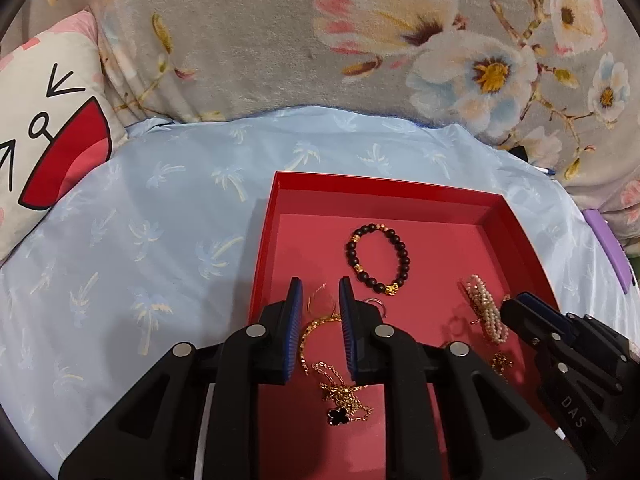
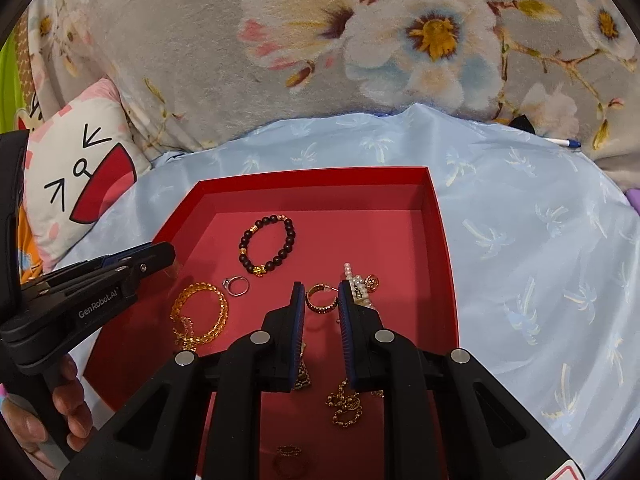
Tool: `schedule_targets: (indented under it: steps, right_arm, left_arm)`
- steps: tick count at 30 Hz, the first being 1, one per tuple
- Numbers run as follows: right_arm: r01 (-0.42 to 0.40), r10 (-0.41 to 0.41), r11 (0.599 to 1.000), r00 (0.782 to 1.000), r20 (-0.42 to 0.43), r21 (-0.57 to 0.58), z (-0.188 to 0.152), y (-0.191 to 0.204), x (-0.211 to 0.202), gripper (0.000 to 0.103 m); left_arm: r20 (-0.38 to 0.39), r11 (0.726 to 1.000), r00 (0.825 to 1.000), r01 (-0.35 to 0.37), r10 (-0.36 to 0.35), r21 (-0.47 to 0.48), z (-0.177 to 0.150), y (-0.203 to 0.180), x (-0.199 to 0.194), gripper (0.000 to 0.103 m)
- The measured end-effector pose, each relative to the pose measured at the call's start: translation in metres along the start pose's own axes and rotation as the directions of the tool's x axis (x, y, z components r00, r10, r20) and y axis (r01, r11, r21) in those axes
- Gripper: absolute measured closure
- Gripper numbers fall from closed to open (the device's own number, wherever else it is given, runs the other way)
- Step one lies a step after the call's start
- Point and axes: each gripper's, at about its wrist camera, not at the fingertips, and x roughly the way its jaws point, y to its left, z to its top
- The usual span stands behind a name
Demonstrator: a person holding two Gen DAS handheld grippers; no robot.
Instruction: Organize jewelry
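A shallow red tray (image 1: 276,200) (image 2: 436,216) lies on the bed with jewelry loose in it. A black bead bracelet (image 1: 378,258) (image 2: 268,246) sits near its middle and a pearl bracelet (image 1: 486,308) (image 2: 360,284) towards the right. My left gripper (image 1: 320,292) (image 2: 170,254) hovers open above a gold chain bracelet (image 1: 316,328) (image 2: 200,312), beside a silver ring (image 2: 236,285). Nearer the camera lies a necklace with a black clover pendant (image 1: 340,414). My right gripper (image 2: 321,294) (image 1: 512,306) hangs open over a gold hoop earring (image 2: 320,300), gripping nothing. A gold chain (image 2: 344,404) lies under it.
The tray rests on a pale blue palm-print sheet (image 1: 160,240). Behind it rises a grey floral blanket (image 1: 280,40), with a cartoon-face pillow (image 1: 48,128) at the left. A pen (image 2: 566,143) and a purple object (image 1: 608,248) lie at the right. A hand (image 2: 60,412) holds the left gripper's handle.
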Motion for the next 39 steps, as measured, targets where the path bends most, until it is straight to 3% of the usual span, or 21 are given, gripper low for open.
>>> schedule_targets:
  steps: [3, 5, 13, 31, 39]
  right_arm:
    - [0.003, -0.003, 1.0, 1.0, 0.004, -0.001, 0.001, -0.001, 0.0, 0.085]
    - [0.002, -0.002, 1.0, 1.0, 0.012, 0.002, 0.001, -0.002, -0.002, 0.084]
    - [-0.001, 0.0, 1.0, 0.999, 0.047, 0.021, 0.002, -0.008, -0.02, 0.076]
    - [0.015, -0.016, 1.0, 0.998, 0.064, 0.009, -0.055, 0.009, -0.085, 0.057]
    - [0.027, -0.03, 0.999, 0.997, 0.073, 0.041, -0.061, 0.005, -0.093, 0.055]
  left_arm:
    - [0.001, 1.0, 1.0, -0.001, 0.001, 0.0, -0.001, 0.0, 0.003, 0.078]
    - [0.013, 1.0, 1.0, -0.007, 0.007, -0.004, -0.001, 0.001, 0.001, 0.068]
    - [0.061, 1.0, 0.998, -0.024, 0.024, 0.003, -0.001, 0.002, -0.017, 0.052]
    - [0.085, 0.997, 0.994, -0.07, 0.066, 0.046, -0.052, -0.015, -0.075, 0.048]
    - [0.088, 0.995, 0.992, -0.095, 0.092, 0.028, -0.061, -0.011, -0.082, 0.048]
